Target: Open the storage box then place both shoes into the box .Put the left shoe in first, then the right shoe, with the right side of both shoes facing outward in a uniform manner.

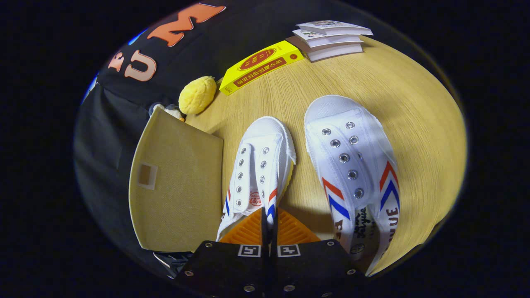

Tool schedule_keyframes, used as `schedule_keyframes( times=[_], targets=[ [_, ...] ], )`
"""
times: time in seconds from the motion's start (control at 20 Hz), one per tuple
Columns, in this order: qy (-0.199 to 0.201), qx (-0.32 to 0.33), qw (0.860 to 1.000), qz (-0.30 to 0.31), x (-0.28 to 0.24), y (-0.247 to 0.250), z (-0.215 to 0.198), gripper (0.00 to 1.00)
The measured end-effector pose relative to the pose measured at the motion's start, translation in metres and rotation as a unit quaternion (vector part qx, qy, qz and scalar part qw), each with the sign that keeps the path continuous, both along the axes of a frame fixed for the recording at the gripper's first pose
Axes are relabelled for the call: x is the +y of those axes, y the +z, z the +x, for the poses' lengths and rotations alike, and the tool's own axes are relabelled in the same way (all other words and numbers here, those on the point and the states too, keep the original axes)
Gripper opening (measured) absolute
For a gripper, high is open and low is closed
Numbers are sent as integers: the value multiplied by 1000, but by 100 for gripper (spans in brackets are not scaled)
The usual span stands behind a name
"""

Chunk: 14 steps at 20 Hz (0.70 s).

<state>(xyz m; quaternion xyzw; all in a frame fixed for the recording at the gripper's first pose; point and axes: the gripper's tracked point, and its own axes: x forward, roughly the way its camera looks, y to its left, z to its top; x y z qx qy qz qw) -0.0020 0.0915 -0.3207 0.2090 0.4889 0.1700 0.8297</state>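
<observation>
We look down along our claw (269, 225) at a pale wooden bench (372, 82), where two white canvas shoes with red and blue chevron stripes stand side by side, toes pointing away from us. Our fingers are clenched on the collar of the left-hand shoe (261, 165), its inner side wall pinched between the two pads, which nearly meet. That shoe sits tilted, its yellowish sole edge showing on the side toward its partner. The other shoe (352, 165) rests flat on the bench just beside it, apart from the claw, its lace eyelets empty and its lining printed with dark lettering. To the other side of the gripped shoe stands the tan fabric storage box (178, 186), its flat panel with a small patch turned up toward us; we cannot tell whether it is open. Beyond the box lies a yellow plush toy (198, 95), then a yellow carton (261, 66), and farther off a stack of books (331, 39).
</observation>
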Motion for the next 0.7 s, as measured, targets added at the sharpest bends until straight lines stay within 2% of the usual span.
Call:
schedule_keyframes(
  times=[0.2, 0.5, 0.7],
  targets=[
    [-11, -31, 998, 48, 16, 42, 9, 0],
    [-23, -90, 994, 49, 18, 127, 15, 0],
    [-23, -116, 991, 60, 40, 182, 7, 0]
  ],
)
